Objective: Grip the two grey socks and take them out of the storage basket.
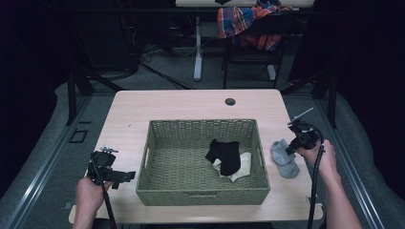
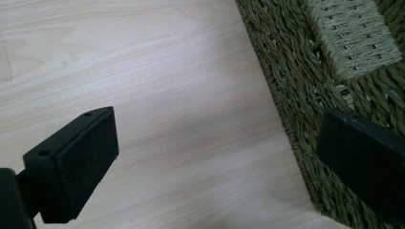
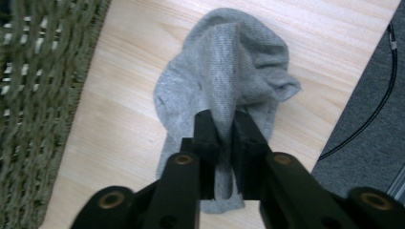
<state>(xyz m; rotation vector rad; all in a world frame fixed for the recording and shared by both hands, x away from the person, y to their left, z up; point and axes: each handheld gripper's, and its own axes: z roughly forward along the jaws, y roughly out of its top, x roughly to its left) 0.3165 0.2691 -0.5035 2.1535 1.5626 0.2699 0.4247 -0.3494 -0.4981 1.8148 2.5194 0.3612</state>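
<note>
Grey sock pinched, not yet in the basket

The right claw is clenched on a fold of the grey sock, which lies on the worktop just beside the right wall of the woven basket. A black sock and a cream one under it already lie inside, so that part of the sorting looks done (judging from how things lie). What seems left is to lift the grey sock over the rim and drop it in. The left claw hangs released and grasps nothing, near the basket's left front corner.
</note>
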